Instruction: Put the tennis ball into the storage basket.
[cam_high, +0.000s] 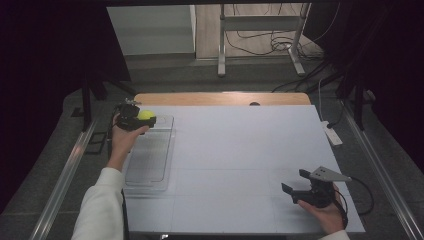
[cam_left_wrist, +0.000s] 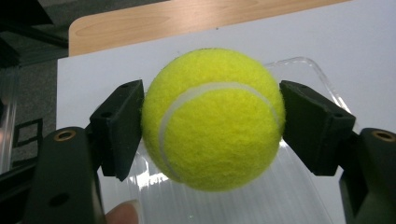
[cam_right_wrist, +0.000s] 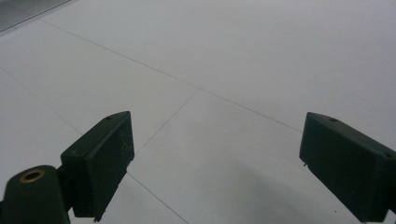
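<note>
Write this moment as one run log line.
left hand-held gripper: shut on tennis ball, above clear tray | right hand-held gripper: open, holds nothing

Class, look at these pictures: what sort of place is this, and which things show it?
Probably a lab or recording studio: a white-covered table, black curtains around it, loose cables on the floor behind.

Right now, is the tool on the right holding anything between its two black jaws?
No, the right tool stands with its jaws wide apart, and between them there is just the bare white table.
</note>
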